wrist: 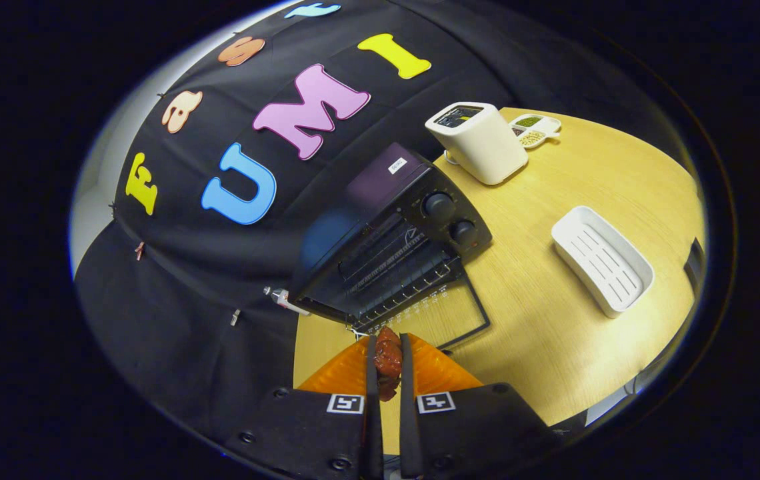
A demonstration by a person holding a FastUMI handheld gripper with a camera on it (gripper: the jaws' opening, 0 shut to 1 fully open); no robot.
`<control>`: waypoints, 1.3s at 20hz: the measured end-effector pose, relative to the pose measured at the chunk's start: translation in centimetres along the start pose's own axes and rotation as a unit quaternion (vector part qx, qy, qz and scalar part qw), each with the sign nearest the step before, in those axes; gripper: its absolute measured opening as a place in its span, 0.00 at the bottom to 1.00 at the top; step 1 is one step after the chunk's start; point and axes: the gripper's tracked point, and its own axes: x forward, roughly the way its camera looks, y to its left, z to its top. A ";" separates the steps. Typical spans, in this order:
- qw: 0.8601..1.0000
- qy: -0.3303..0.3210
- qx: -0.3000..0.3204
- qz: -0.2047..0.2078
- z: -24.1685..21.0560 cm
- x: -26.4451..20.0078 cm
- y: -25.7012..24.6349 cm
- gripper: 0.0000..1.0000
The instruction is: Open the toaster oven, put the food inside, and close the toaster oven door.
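Gripper (pixel 388 357) pinches reddish food (pixel 388 360) before the open oven (pixel 387 247), near the table's (pixel 553 333) back edge.
Grip looks thin; food may slip onto the lowered door (pixel 447 313).

- food (pixel 388 360) pinched between gripper (pixel 387 341) fingers, just before open toaster oven (pixel 387 233)
- oven door (pixel 450 313) flat on table (pixel 540 320)
- toaster (pixel 477 143) behind oven
- tray (pixel 602 260) right of oven

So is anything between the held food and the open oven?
Nothing visible. The gripper is shut on the food, the oven lies just ahead, and its door is folded down flat.
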 end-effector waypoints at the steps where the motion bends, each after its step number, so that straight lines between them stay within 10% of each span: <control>1: 1.000 -0.002 0.002 0.003 0.1 1.1 0.5 0.14; 16: 0.987 -0.131 0.088 0.041 3.4 16.3 1.1 0.14; 26: 0.985 -0.165 0.038 -0.019 3.7 18.4 -0.2 0.20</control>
